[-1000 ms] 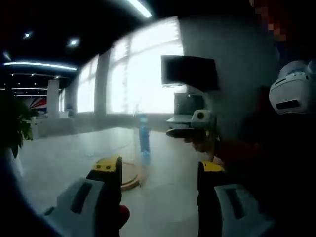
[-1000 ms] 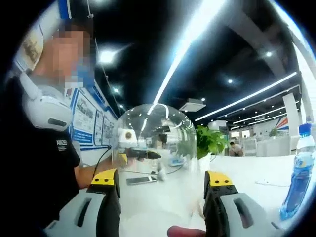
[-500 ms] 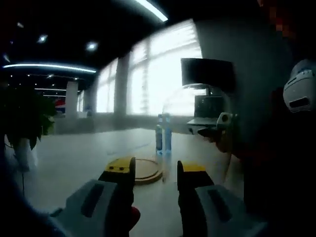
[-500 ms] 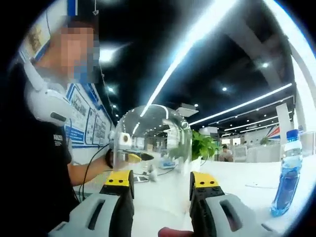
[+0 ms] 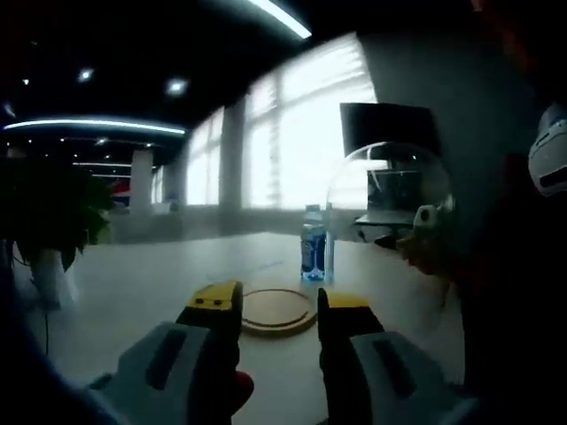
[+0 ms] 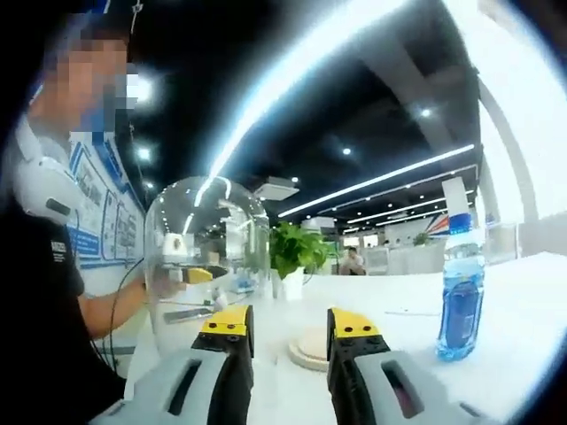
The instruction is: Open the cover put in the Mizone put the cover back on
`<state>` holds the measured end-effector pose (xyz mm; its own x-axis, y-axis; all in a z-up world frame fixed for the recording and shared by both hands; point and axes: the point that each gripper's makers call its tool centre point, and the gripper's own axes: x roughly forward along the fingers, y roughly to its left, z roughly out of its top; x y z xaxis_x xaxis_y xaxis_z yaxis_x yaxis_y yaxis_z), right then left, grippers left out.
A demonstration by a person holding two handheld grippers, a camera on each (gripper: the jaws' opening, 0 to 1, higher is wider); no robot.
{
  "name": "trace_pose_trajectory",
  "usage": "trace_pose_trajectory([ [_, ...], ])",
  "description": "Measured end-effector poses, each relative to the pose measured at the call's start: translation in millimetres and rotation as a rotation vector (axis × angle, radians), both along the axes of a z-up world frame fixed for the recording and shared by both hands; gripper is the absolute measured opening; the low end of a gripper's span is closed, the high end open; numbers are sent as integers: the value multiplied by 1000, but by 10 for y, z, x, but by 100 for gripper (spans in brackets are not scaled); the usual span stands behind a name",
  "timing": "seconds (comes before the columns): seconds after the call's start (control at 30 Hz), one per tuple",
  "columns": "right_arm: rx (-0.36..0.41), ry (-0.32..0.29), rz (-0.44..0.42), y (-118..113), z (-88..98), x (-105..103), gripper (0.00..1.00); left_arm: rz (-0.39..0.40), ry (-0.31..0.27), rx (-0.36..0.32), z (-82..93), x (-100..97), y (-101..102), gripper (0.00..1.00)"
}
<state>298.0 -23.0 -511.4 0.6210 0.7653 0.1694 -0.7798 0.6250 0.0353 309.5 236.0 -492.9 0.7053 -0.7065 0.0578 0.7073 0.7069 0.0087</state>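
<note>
I judge the clear dome cover [image 6: 205, 257] could tip off the bench [image 5: 151, 283] beside the round base [image 5: 278, 311], while my left gripper [image 5: 268, 305] and right gripper [image 6: 285, 326] keep narrowly parted, empty fingers, the Mizone bottle [image 6: 461, 297] standing ahead, untouched.

Clear, glossy dome cover [image 6: 205, 252], glass or plastic, mirroring ceiling lights on its smooth curve. Pale wooden round base [image 5: 277, 311], matt, on a smooth white table [image 5: 142, 292] with a soft sheen. Transparent plastic Mizone bottle [image 6: 461, 288], blue-tinted, glossy. Matt grey plastic on the right gripper [image 6: 285, 335], tipped with yellow and black pads; same finish on the left gripper [image 5: 270, 310].
</note>
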Motion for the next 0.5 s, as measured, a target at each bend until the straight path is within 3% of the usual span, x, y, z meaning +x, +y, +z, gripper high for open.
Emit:
trace_pose_trajectory([
  [0.23,-62,-14,-138,-157,-65,173,21,13,4,-8,-23,216,-73,30],
  [0.5,-60,33,-231,-312,-146,357,21,-2,9,31,-129,421,-216,30],
])
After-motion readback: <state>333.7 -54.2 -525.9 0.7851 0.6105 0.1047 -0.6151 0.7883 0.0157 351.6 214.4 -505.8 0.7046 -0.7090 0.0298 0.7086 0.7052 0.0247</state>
